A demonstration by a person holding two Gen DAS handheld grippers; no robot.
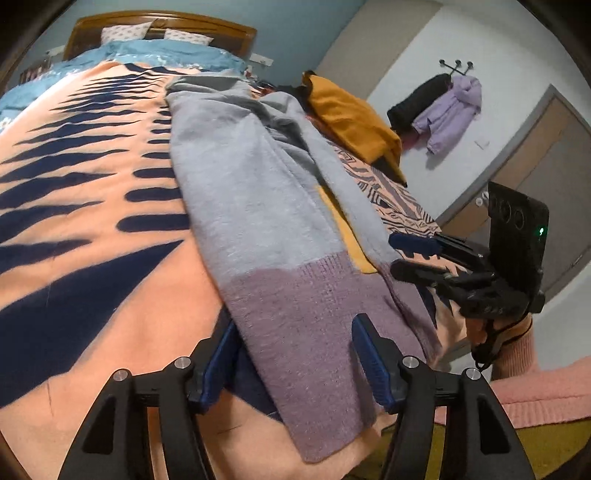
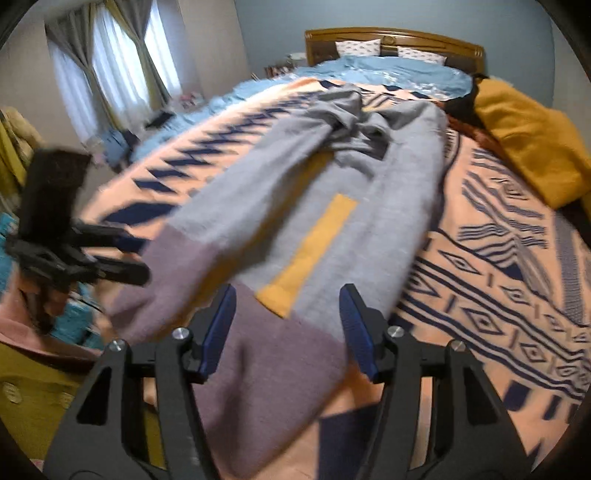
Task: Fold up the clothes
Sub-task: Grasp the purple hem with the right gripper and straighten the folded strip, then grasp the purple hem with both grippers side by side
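A long grey-blue sweater (image 1: 240, 177) (image 2: 399, 206) with a mauve hem (image 1: 295, 295) (image 2: 266, 369) and a yellow stripe (image 2: 314, 243) lies lengthwise on the peach and navy blanket (image 1: 92, 184) (image 2: 498, 258). Its far end is bunched up. My left gripper (image 1: 295, 332) (image 2: 136, 254) stands open over the hem's left part, and its pads do not press the cloth. My right gripper (image 2: 289, 295) (image 1: 400, 254) is open too, just above the hem near the stripe's lower end. The right wrist view is blurred.
A mustard garment (image 1: 351, 118) (image 2: 528, 147) lies at the bed's right edge. Blue bedding (image 2: 388, 74), pillows and a wooden headboard (image 1: 162, 26) are at the far end. Coats (image 1: 454, 107) hang beside a door (image 1: 546, 166). Curtained windows (image 2: 110, 74) are on the left. A pink sleeve (image 1: 517, 343) holds the right gripper.
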